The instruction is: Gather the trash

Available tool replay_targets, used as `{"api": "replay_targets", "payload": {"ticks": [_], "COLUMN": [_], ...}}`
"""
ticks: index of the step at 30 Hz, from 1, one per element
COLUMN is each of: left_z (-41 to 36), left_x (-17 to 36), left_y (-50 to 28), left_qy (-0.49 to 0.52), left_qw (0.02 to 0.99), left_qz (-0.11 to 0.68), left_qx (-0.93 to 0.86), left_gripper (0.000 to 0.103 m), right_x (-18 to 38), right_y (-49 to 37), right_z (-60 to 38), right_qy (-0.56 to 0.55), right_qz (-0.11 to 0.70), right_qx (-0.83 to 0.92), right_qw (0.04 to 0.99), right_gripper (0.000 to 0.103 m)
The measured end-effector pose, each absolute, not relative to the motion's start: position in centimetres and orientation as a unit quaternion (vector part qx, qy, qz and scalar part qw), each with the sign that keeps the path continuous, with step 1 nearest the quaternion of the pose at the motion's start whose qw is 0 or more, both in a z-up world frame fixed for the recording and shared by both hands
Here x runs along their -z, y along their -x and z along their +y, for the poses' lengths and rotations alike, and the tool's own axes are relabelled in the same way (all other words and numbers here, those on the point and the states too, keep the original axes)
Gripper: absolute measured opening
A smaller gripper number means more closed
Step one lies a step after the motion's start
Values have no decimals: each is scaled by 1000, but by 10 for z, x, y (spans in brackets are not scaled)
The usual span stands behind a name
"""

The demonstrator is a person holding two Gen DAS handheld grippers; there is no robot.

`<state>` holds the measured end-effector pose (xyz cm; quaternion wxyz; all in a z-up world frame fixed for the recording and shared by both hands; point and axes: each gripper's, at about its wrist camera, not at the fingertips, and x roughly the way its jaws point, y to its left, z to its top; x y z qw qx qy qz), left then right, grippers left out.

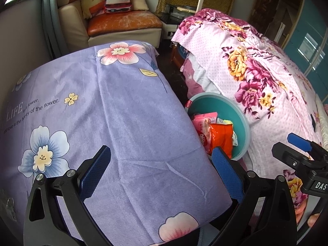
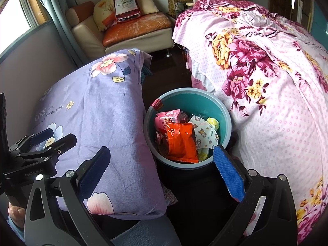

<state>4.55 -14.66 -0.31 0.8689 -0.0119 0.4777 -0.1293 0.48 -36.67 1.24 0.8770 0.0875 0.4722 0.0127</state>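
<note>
Bedroom w/ dark floor: bed (image 2: pixel 266 78) on the right under a pink floral sheet, and a bench (image 1: pixel 114 110) on the left draped in a lilac flower-print cloth, its top bare of trash in both views. Between the two, down on the floor, stands a teal bin (image 2: pixel 205 100), its rim just beside the lilac cloth on one side and close to the hanging pink sheet on the other. Inside the bin, the trash: an orange snack bag (image 2: pixel 181 141) on top at the front, pink wrappers (image 2: pixel 168 115) behind it, a white cartoon-print face mask (image 2: pixel 207 135) to its right, a yellow-green scrap (image 2: pixel 213 122) near the back wall, and a small red wrapper (image 2: pixel 156 103) hooked over the left rim. Bin looks roughly half full; what lies under the top layer can't be made out. Left tongs (image 1: pixel 162 168) hang over the near end of the bench, blue pads spread wide, nothing between them. Right tongs (image 2: pixel 162 167) hover above the near rim of the bin, also spread wide and empty, not touching the trash. Far corner: a beige armchair (image 2: pixel 133 32) w/ orange seat, carrying cushions and a bottle-shaped Hennessy pillow (image 2: pixel 125 5). Curtains and a window sit at far left.
</note>
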Motion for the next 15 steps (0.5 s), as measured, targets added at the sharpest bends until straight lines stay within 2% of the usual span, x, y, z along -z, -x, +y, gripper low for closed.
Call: {"api": "replay_targets", "payload": {"ticks": [15], "left_z": [-144], "left_x": [7], "left_y": [-46], "left_qy": [9], "left_qw": [868], "left_qz": [481], "left_qx": [123], "left_gripper": [99], "right_x": [-9], "right_y": [-8], "right_z": [-368], "right_qy": [-86], "right_qz": [476], "right_qx": [-10], "right_qw": [875], "right_gripper": [96]}}
